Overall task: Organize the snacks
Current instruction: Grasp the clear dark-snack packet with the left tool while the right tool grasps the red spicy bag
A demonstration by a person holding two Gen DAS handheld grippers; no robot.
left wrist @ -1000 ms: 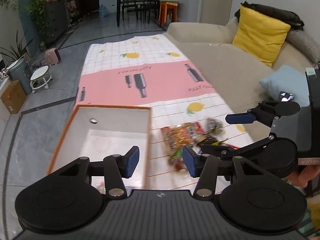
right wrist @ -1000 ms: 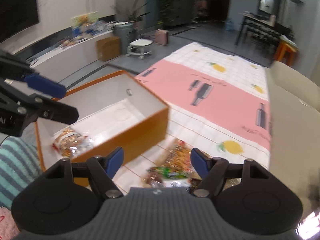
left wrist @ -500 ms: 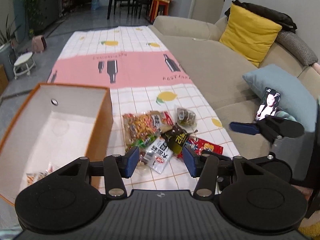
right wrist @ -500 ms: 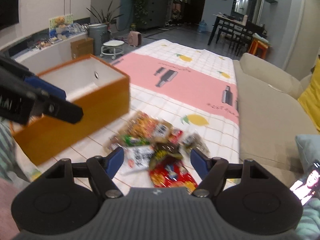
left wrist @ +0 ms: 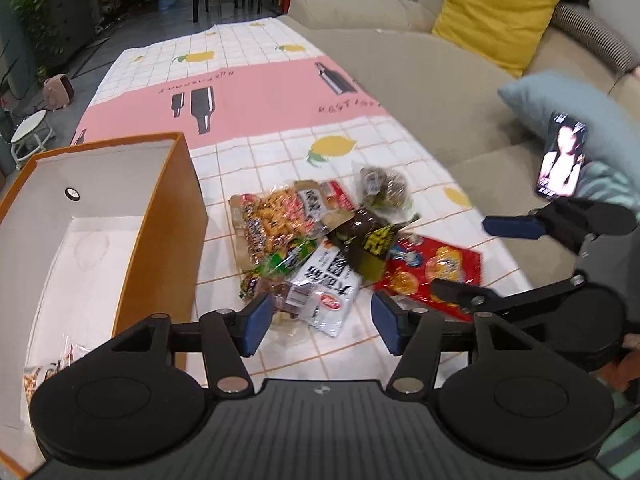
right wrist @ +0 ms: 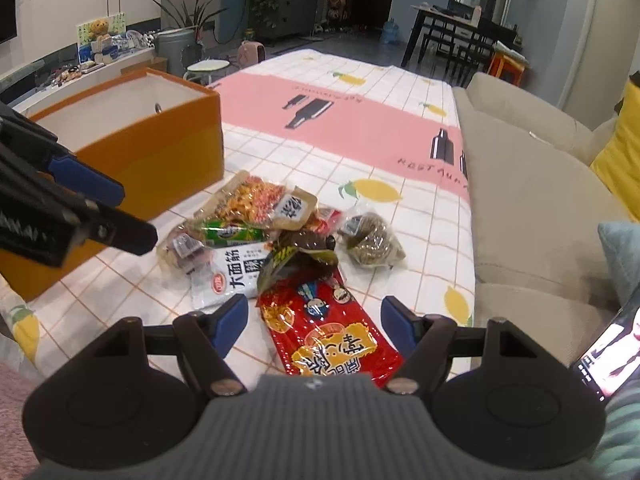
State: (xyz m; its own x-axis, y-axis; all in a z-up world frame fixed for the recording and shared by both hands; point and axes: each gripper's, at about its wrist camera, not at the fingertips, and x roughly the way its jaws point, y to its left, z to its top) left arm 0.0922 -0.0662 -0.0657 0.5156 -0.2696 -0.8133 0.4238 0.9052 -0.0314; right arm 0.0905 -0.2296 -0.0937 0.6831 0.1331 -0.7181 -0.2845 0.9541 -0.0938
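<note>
A pile of snack packets lies on the checked tablecloth point(left wrist: 256, 92): an orange peanut bag point(left wrist: 272, 216), a white packet point(left wrist: 328, 292), a black-and-yellow packet point(left wrist: 368, 240), a red packet point(left wrist: 432, 272) point(right wrist: 328, 332) and a brown-green bundle point(left wrist: 384, 188). An orange box point(left wrist: 176, 216) point(right wrist: 160, 152) stands left of the pile with one snack bag point(left wrist: 44, 368) inside. My left gripper point(left wrist: 320, 322) is open and empty over the white packet. My right gripper point(right wrist: 314, 322) is open and empty above the red packet.
A beige sofa point(left wrist: 420, 80) borders the table's right side, with a yellow cushion point(left wrist: 492, 8), a blue cushion point(left wrist: 560, 112) and a lit phone point(left wrist: 562, 156). Chairs, a dining table and plants stand far behind.
Both grippers have swung from the orange box toward the snack pile and come closer to it. Both stay open and empty.
</note>
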